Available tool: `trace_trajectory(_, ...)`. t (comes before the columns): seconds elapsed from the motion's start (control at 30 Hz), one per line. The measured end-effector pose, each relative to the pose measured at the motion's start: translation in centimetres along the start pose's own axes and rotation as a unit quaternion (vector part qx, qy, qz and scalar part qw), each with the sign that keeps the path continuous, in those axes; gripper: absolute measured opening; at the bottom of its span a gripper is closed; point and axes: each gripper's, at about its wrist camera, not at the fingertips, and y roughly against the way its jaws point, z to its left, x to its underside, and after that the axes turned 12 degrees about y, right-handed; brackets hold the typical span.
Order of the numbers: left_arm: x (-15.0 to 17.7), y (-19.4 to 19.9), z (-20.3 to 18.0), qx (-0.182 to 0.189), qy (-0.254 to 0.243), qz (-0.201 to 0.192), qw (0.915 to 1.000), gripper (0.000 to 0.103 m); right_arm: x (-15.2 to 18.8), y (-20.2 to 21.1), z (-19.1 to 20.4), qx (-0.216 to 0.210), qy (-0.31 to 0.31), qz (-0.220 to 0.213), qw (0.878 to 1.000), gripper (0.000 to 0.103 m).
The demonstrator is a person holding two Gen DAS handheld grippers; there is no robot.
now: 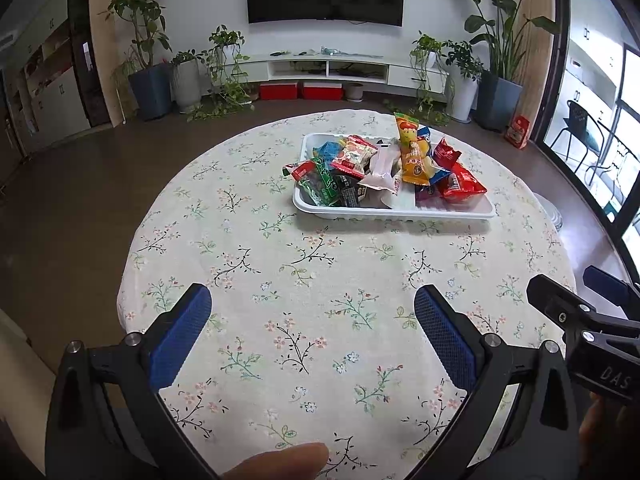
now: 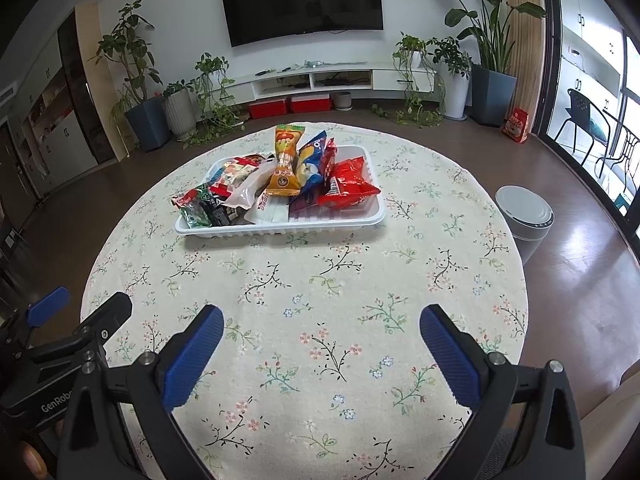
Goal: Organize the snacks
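Snack packets fill a white plastic tray (image 1: 394, 213) on the far right part of the round floral-clothed table (image 1: 320, 320) in the left wrist view: an orange packet (image 1: 414, 156) stands upright near the middle, a red packet (image 1: 462, 186) lies at the tray's right end, and a green packet (image 1: 320, 184) hangs over its left rim. The left gripper (image 1: 312, 300) hovers over the near tablecloth, jaws spread wide and holding nothing. In the right wrist view the same tray (image 2: 280, 231) sits far and left of centre, the orange packet (image 2: 285, 168) upright, the red packet (image 2: 350, 184) at right, the green packet (image 2: 194, 210) at the left corner. The right gripper (image 2: 322, 320) is likewise wide apart and unloaded, well short of the tray. A grey lidded bin (image 2: 524, 216) stands on the floor beyond the table's right edge.
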Motion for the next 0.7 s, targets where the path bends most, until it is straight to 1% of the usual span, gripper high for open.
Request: trace_trajectory(0.7,0.20,-0.28,-0.23,0.004,-0.001,0.004,1.0000,0.103,0.31,-0.21,-0.17,0.001,0.003,0.009,1.000,0.101)
